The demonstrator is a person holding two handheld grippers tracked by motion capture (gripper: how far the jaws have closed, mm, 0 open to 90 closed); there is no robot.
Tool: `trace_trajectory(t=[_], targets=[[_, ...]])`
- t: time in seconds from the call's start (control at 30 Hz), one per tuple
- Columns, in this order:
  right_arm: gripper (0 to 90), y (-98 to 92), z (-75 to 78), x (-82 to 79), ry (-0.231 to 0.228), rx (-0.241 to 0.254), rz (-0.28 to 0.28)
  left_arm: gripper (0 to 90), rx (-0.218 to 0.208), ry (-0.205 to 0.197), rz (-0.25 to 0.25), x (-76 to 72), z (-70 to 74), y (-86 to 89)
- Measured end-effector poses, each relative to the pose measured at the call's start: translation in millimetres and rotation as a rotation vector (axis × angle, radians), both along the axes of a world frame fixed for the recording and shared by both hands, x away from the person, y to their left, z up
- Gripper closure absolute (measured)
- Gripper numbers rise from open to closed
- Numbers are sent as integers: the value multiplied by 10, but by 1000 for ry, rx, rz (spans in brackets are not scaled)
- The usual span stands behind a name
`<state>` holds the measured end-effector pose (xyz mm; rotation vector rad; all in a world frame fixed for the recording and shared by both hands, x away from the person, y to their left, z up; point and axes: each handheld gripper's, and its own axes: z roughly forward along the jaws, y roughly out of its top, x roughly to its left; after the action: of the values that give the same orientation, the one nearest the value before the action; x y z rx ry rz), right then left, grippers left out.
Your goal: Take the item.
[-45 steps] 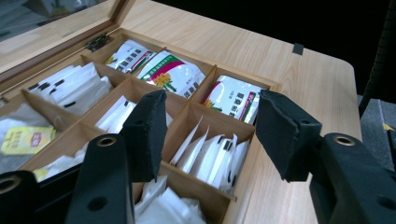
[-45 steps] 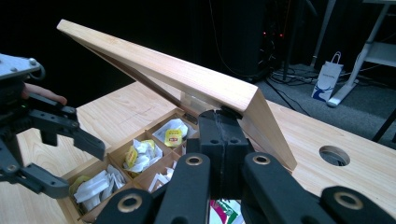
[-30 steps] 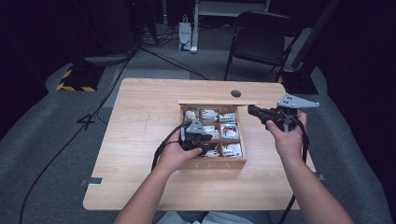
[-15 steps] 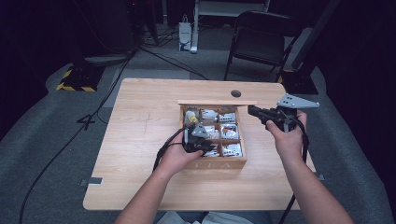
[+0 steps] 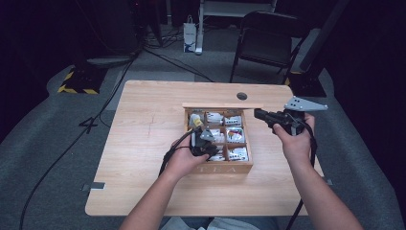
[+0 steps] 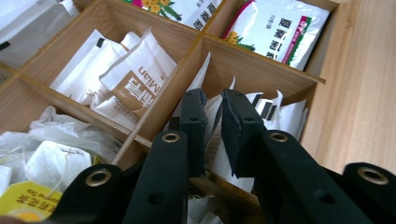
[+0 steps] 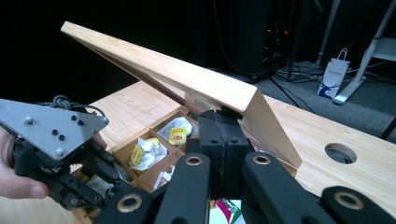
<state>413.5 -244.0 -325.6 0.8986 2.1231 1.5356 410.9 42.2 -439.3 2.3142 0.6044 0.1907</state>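
A wooden tea box point(image 5: 218, 167) stands on the counter point(image 5: 143, 124), its lid point(image 7: 187, 79) raised and tilted back. The left gripper point(image 6: 214, 119) reaches down into one of the box's compartments at the near left part of the grid in the high view, where white tea sachets point(image 6: 280, 112) stand on edge. Its jaws have just been closing, and they now sit narrow with one white sachet point(image 6: 211, 121) pinched between them (the paper shows in the slim gap). In the neighbouring compartment lie brown-and-white packets point(image 6: 135, 79), and loose tea bags point(image 6: 51, 158) with a yellow tag fill another. Two packets with flowers printed on them lie in the far compartments.

The right gripper point(image 7: 219, 130) is at the box's far right corner, its jaws fully closed against each other, their tips right at the lower edge of the lid; whether they clamp that edge cannot be told. In the high view the right hand point(image 5: 297, 143) holds it level beside the box.
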Motion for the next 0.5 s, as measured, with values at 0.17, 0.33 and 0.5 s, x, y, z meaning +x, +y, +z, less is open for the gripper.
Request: trace_trajectory(t=[0.17,0.33,0.5], targets=[[899,-2,1,1,1,-1,0,804,19,-13,-4,6,-4,-17],[899,-6,0,5,6,6,6,895,9,-32,-4,12,-13,17],[899,-8,-1,8,5,7,6,900,19,-54,-9,-4,-2,13]])
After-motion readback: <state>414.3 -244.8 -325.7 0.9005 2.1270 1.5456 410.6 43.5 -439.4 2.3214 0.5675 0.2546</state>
